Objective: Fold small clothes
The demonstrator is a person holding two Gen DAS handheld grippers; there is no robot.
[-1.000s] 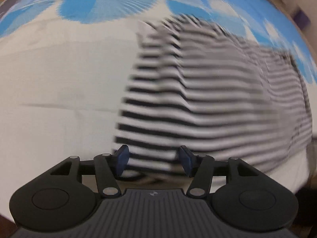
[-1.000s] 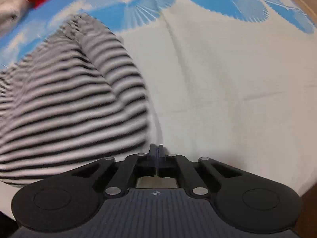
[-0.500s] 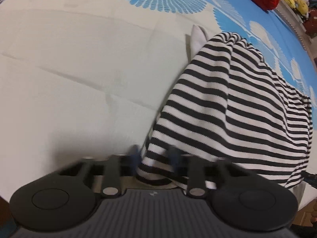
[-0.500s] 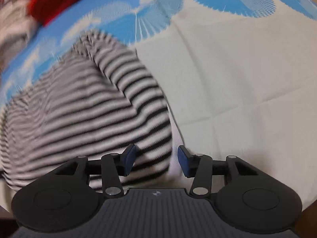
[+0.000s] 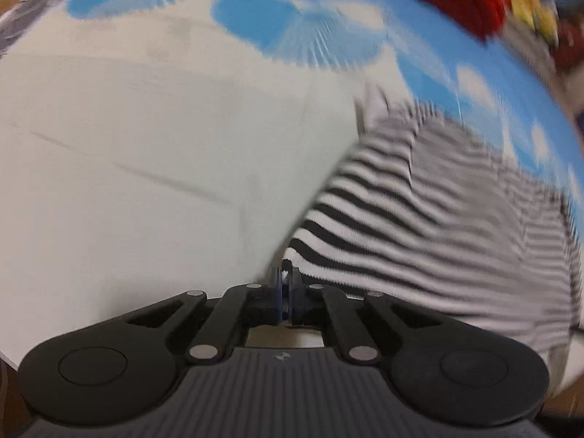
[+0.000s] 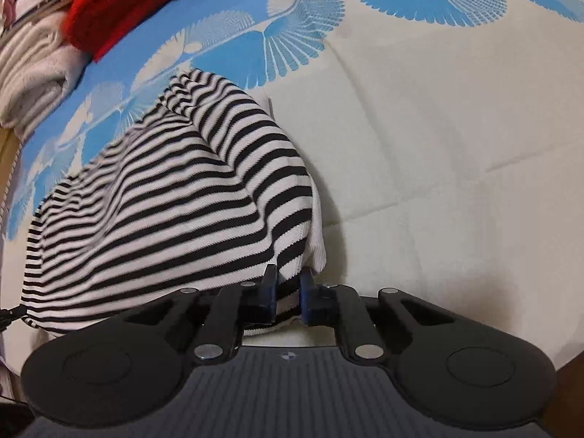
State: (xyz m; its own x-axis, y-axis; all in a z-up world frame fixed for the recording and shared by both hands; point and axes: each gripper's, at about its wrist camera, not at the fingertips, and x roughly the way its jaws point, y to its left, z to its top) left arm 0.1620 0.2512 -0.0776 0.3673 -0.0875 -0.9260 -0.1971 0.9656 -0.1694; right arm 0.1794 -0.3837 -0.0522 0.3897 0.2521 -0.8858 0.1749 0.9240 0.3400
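Left claw (image 5: 286, 280) and right claw (image 6: 288, 280) each clamped on a near corner of the black-and-white striped garment (image 6: 175, 197) (left view blurred), garment bunched on the cream-and-blue sheet (image 6: 438, 138), red cloth (image 6: 135, 3) beyond.

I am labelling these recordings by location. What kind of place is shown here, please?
Most likely a home bedroom, with the work done on a bed. The striped garment lies on a soft sheet with blue fan prints, and folded clothes, a red one and a white fluffy one, are stacked at the edge.
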